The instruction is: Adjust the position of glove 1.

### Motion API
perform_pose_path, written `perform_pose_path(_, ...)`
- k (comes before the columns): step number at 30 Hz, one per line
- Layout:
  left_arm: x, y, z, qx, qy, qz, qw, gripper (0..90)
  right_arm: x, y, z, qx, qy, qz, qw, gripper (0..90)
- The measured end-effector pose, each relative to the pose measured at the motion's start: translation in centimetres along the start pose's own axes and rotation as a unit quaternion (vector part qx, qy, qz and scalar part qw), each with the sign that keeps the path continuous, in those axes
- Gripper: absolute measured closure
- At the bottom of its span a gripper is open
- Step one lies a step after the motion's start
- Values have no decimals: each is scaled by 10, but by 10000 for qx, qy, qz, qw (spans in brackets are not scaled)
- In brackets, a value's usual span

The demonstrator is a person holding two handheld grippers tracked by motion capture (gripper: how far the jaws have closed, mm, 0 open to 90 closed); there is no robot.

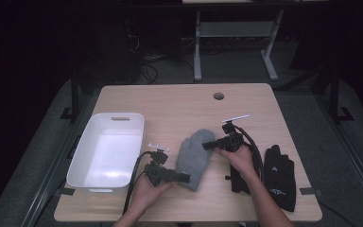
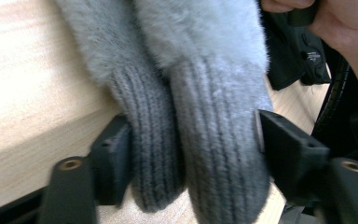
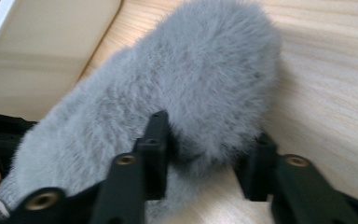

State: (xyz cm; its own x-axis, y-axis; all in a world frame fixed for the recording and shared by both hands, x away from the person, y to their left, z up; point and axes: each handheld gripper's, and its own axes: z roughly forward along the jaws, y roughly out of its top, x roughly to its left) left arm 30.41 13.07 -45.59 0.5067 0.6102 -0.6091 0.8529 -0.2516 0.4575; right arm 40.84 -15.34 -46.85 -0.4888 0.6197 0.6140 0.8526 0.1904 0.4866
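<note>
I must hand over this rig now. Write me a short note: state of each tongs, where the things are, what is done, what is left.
Left tongs: jaws on both sides of the ribbed cuffs of the grey mittens, touching them; a firm grip cannot be told.
Right tongs: jaws around the fluffy thumb end, pressing into it.
Mittens: stacked mid-table, between both tongs.
Black gloves: at the right edge, untouched.
White bin: at the left, nothing in it.
Done: mittens paired up.
Left, probably: lift the mittens into the bin, then the gloves.
</note>
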Motion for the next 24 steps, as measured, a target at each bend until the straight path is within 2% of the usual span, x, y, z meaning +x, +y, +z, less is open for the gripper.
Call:
perform_pose_path(3, -1, -1, -1, -86, -15, 36, 10000, 389, 1, 0, 0, -60, 38, -77, 9999, 725)
perform_pose_path(6, -2, -3, -1, -167, -40, 33, 9998, 396, 3, 1, -3, -36, -35, -147, 9999, 749)
perform_pose_path(11, -3, -4, -2, -244, -157, -15, 9996, 433, 8, 3, -10, -44, -122, -259, 9996, 758)
perform_pose_path(13, -4, -3, -2, -245, -158, -17, 9996, 434, 9, 3, -11, -82, -126, -280, 9995, 759)
perform_pose_path(16, -7, -2, -3, -220, -138, 44, 9997, 435, 16, 6, -16, -23, -256, -405, 9988, 760)
perform_pose_path(24, -12, 0, -6, -231, -97, 120, 9996, 437, 21, 10, -20, 38, -295, -453, 9985, 763)
